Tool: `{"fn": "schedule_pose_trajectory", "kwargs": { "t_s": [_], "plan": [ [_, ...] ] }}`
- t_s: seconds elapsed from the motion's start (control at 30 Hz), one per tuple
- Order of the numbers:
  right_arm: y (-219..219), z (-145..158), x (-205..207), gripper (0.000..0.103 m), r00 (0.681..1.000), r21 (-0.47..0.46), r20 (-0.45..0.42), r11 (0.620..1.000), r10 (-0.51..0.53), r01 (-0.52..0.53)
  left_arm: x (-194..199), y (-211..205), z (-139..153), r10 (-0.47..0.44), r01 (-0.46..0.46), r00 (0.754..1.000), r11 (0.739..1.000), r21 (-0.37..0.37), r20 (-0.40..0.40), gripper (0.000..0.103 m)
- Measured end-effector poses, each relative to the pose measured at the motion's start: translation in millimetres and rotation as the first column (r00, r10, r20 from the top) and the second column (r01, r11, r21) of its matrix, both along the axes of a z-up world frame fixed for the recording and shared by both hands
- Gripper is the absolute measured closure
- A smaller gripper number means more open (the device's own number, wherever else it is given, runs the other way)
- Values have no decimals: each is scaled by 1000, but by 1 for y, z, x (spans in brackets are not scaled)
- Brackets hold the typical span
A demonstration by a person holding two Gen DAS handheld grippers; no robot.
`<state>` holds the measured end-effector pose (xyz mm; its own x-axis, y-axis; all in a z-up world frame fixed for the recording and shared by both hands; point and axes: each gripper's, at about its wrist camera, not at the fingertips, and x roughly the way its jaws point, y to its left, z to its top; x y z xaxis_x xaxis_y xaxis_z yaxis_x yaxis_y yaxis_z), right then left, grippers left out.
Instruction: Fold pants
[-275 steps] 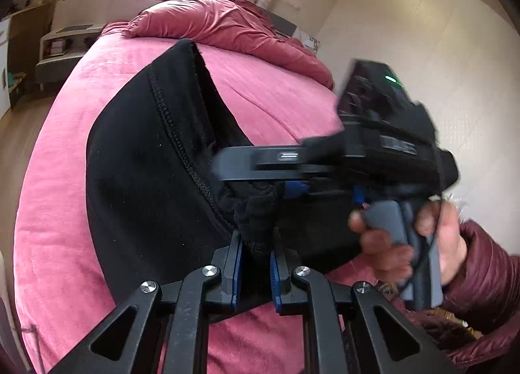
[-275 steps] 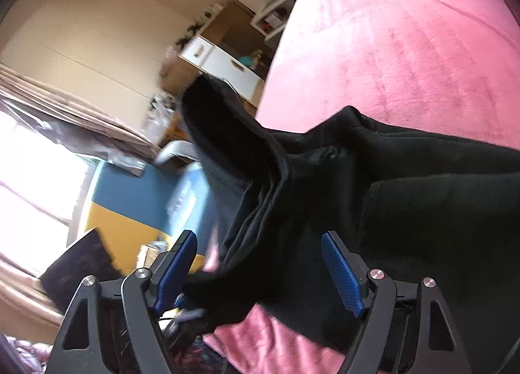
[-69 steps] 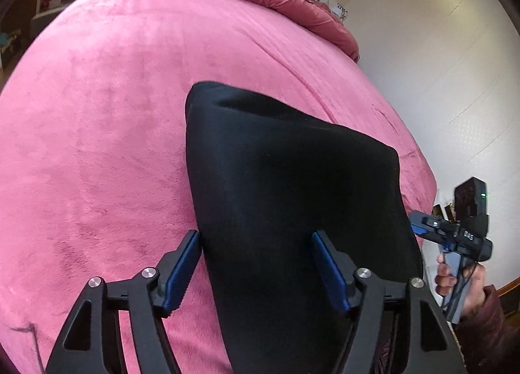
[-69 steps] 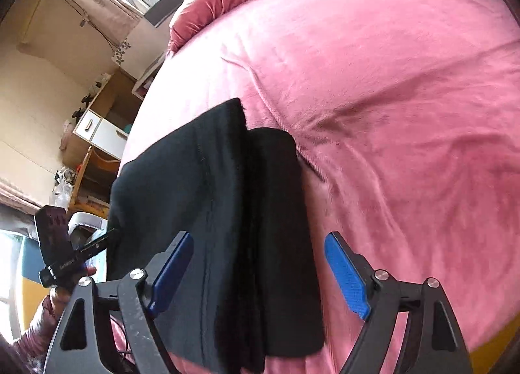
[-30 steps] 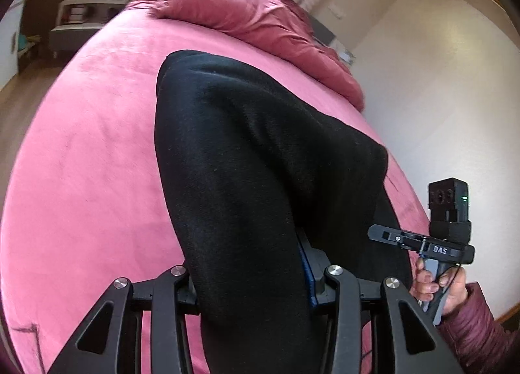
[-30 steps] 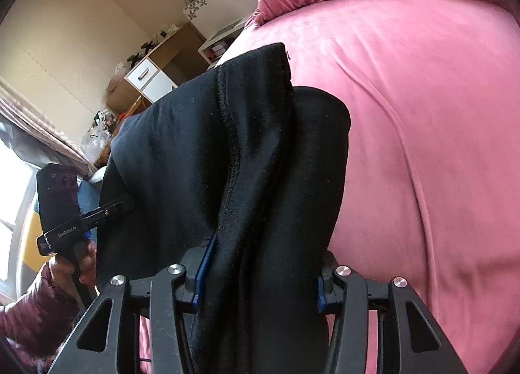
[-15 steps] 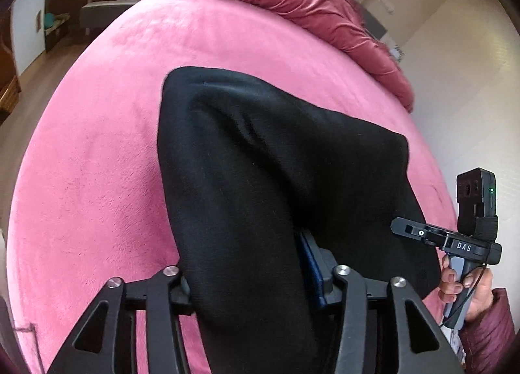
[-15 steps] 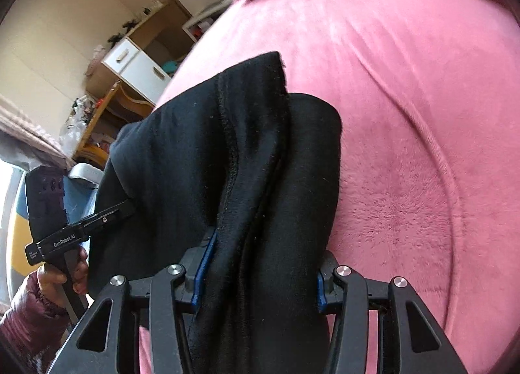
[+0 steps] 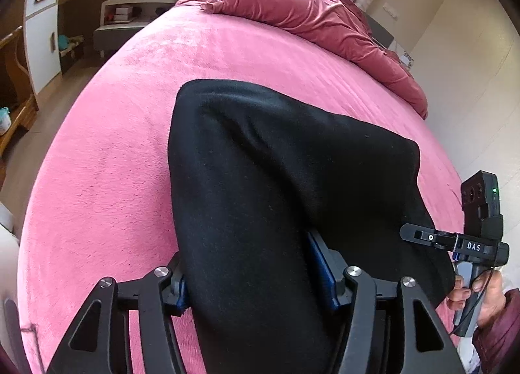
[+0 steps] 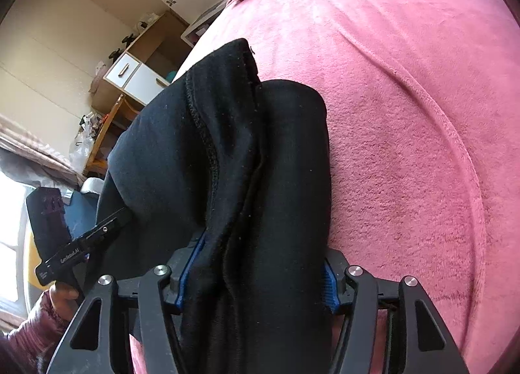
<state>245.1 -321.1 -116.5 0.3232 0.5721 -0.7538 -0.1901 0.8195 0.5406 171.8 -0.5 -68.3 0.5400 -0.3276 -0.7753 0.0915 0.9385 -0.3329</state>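
Two handheld grippers, one folded garment, one bed.

Item 1, far left of the left wrist view: white cabinet (image 9: pixel 40 39) with wooden surround, against the wall beside the bed; a low shelf unit (image 9: pixel 130 13) stands next to it.

Item 2: bed (image 9: pixel 107 179), covered in pink plush fabric, with a bunched dark-pink duvet (image 9: pixel 312 16) at its far end.

Item 3: pants (image 9: pixel 276 195), black, folded into a thick bundle lying on the bed near its closer edge. In the right wrist view the stacked layers and a stitched seam show along the pants' (image 10: pixel 234 179) upper edge.

Item 4: left gripper (image 9: pixel 255 279), pointing steeply down at the bundle. Its jaws are opening, with the near left portion of the pants between them; the blue pads sit at the fabric's flanks, and whether they press on it cannot be told.

Item 5: right gripper (image 10: pixel 256 279), likewise angled down. Its jaws are opening, straddling the right portion of the bundle, cloth filling the gap between the pads; contact cannot be judged.

Item 6, far right of the left wrist view: a hand (image 9: pixel 484 292) in a maroon sleeve gripping the right gripper's handle.
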Motion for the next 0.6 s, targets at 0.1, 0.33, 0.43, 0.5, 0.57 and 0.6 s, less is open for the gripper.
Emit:
{"fn": "schedule_pose_trajectory", "kwargs": {
  "t_s": [0.1, 0.33, 0.43, 0.5, 0.57, 0.6],
  "plan": [
    [-12, 5, -6, 34, 1000, -34, -2, 999, -15, 15, -3, -2, 3, 14, -14, 1000, 1000, 12, 3, 40],
    [-4, 27, -18, 32, 999, -122, 27, 992, -38, 41, -11, -2, 11, 31, -32, 999, 999, 38, 15, 40],
    [-3, 43, -31, 31, 997, -160, 65, 986, -47, 57, -15, -1, 13, 38, -39, 999, 998, 46, 17, 40],
    [-2, 51, -41, 29, 995, -184, 87, 981, -42, 57, -18, 1, 16, 45, -46, 999, 998, 53, 24, 41],
    [1, 57, -53, 28, 994, -212, 105, 976, -30, 52, -22, 2, 19, 55, -57, 998, 996, 65, 34, 41],
    [4, 60, -59, 27, 993, -220, 112, 974, -25, 49, -24, 3, 21, 57, -60, 997, 996, 69, 42, 41]
  ]
}}
